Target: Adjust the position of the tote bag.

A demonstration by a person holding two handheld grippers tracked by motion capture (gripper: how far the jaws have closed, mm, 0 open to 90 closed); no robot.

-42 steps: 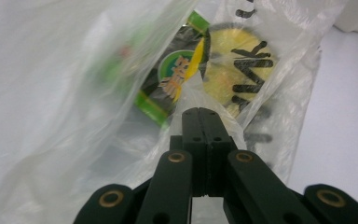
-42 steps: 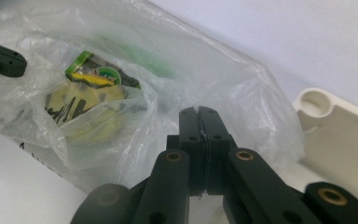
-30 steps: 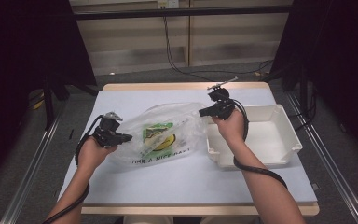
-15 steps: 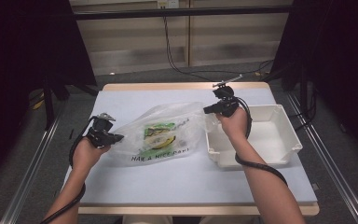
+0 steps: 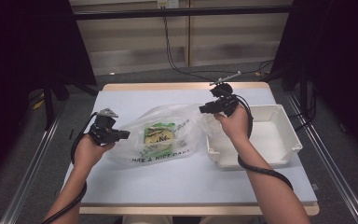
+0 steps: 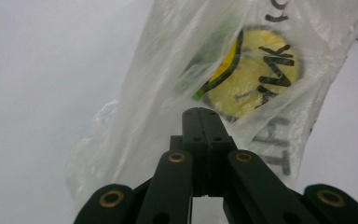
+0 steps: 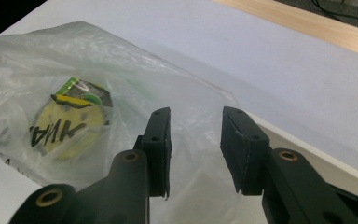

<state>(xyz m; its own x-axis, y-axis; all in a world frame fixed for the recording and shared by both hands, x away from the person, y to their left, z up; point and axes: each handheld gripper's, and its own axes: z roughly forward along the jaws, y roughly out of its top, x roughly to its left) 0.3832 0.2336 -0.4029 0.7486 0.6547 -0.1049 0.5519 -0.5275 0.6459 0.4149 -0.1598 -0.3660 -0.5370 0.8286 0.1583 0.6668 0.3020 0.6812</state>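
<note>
At the left edge of the plastic bag point(image 5: 161, 135), the left claw point(image 5: 121, 135) is clenched tight, its jaws pressed together on a fold of the thin film, as the left gripper view shows with the bag point(image 6: 223, 79) spreading away just beyond the black tips. From there the bag runs rightward across the blue worktop point(image 5: 177, 182), its long axis lying roughly between the two hands, with the yellow and green packet point(image 5: 158, 134) inside near the middle. At the bag's far, right end the right claw point(image 5: 204, 108) has just been opening; in the right gripper view point(image 7: 193, 135) its jaws stand apart with crumpled film behind and below the gap, and the pads do not appear to press on anything, so that end looks released. The white tray point(image 5: 289, 140) sits just right of the bag, under the right forearm. The bag thus lies to the right of the holding claw, and the left hand alone governs it, likely for any pull or lift.
</note>
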